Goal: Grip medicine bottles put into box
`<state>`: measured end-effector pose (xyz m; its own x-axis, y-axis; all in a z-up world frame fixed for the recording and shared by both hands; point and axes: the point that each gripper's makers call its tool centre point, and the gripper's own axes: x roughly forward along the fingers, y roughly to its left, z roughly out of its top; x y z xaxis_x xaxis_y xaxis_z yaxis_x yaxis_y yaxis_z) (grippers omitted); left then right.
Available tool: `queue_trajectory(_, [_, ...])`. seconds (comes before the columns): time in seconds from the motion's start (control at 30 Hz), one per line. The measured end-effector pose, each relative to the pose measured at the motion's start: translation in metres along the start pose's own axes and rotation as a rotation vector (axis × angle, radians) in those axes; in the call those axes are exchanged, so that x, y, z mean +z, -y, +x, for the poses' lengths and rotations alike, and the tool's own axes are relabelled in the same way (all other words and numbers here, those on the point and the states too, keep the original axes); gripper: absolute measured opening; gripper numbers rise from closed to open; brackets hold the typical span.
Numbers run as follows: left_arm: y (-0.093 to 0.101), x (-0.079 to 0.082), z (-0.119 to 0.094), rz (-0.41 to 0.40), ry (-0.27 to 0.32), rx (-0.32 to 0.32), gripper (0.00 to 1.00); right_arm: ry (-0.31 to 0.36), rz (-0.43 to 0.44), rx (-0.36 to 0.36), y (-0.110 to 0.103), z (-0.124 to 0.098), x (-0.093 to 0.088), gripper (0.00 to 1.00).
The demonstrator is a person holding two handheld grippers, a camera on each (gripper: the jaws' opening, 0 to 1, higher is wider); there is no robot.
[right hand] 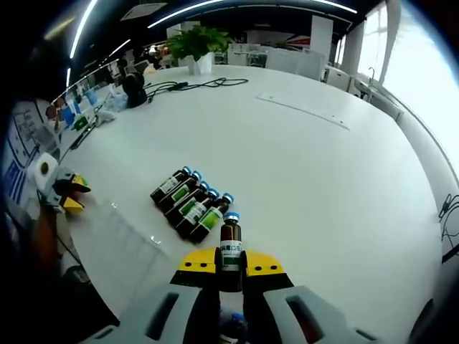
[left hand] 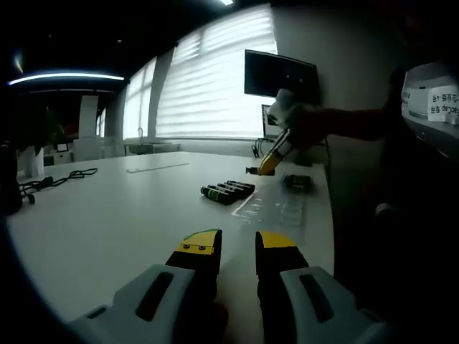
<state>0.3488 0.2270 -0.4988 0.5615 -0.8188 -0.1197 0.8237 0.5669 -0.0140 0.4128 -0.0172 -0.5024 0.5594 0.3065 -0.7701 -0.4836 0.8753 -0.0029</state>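
- In the right gripper view, we see the right gripper (right hand: 231,264) with its yellow-tipped fingers (right hand: 196,261) closed narrowly on a brown medicine bottle (right hand: 230,248); the bottle stands upright between them, its blue cap up and a white-and-green label facing us.
- Just beyond the held bottle, a row of five medicine bottles (right hand: 188,201) lies side by side on the white table (right hand: 301,179), touching one another, caps pointing away.
- Left of that row we make out a clear plastic tray (right hand: 133,233) lying flat near the table edge.
- The left gripper (right hand: 69,192) appears at the left rim of this view, beside the table edge.
- In the left gripper view, the left gripper's fingers (left hand: 203,246) stand apart with nothing between them, hovering over bare table.
- Farther off in the same view we see the lying bottles and the clear tray close beside them, with the right gripper raised above and behind them.
- A potted plant (right hand: 195,44) and black cables (right hand: 193,84) sit at the far side.
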Motion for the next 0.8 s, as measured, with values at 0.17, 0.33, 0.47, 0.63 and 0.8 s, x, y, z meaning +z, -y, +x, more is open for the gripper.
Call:
queue_trajectory(0.17, [0.0, 0.0, 0.0, -0.001, 0.0, -0.001, 0.13, 0.015, -0.001, 0.011, -0.009, -0.011, -0.003, 0.07])
queue_trajectory(0.33, [-0.001, 0.0, 0.0, 0.0, -0.001, 0.001, 0.13, 0.019, 0.005, 0.016, -0.014, -0.019, -0.013, 0.07])
queue_trajectory(0.47, [-0.001, 0.0, 0.0, -0.002, -0.001, 0.002, 0.13, 0.016, 0.024, 0.014, -0.014, -0.024, -0.022, 0.07])
queue_trajectory(0.63, [-0.001, 0.0, 0.0, 0.0, -0.003, 0.004, 0.13, 0.021, 0.044, 0.017, -0.016, -0.03, -0.029, 0.07])
queue_trajectory(0.8, [-0.001, -0.001, 0.0, 0.002, -0.005, 0.006, 0.13, 0.028, 0.061, 0.019, -0.019, -0.036, -0.035, 0.07])
